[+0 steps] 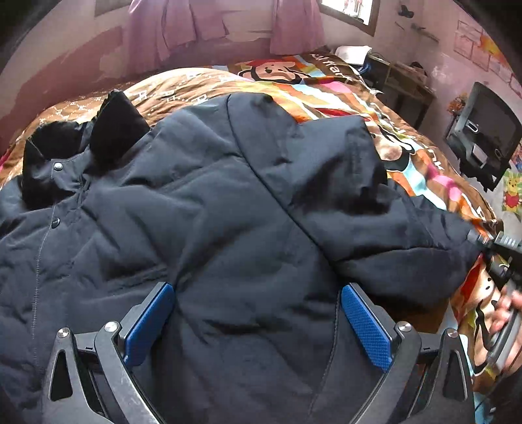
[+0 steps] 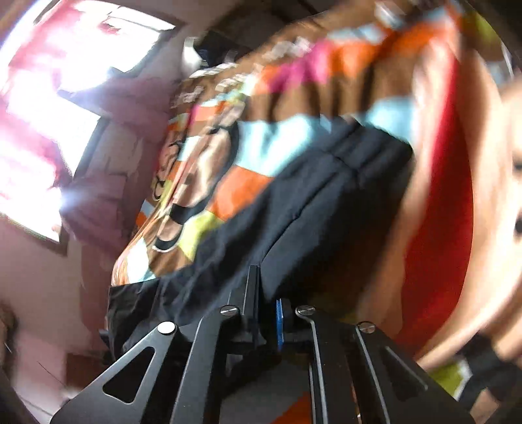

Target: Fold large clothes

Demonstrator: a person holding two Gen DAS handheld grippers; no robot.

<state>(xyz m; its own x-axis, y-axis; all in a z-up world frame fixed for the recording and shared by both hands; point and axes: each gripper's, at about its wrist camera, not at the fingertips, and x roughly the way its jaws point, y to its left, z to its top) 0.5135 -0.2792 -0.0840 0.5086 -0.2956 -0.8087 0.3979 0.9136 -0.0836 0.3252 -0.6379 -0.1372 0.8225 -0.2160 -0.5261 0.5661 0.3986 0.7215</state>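
Note:
A dark navy padded jacket [image 1: 212, 212] lies front-up on the bed, its black fleece collar [image 1: 114, 130] at the upper left. One sleeve [image 1: 359, 195] lies across the body toward the right. My left gripper [image 1: 257, 321] is open, its blue pads [image 1: 150, 319] wide apart over the jacket's lower body; whether they touch the cloth I cannot tell. My right gripper [image 1: 486, 243] sits at the sleeve's end on the right edge. The blurred right wrist view shows this gripper [image 2: 264, 287] shut with dark jacket fabric [image 2: 310, 212] pinched between its fingers.
A bright cartoon-print blanket [image 1: 326, 84] covers the bed under the jacket. A dark television [image 1: 486, 130] and a small table [image 1: 404, 84] stand past the bed's right side. Pink curtains [image 1: 195, 22] hang on the far wall. A person's hand [image 1: 507, 310] holds the right tool.

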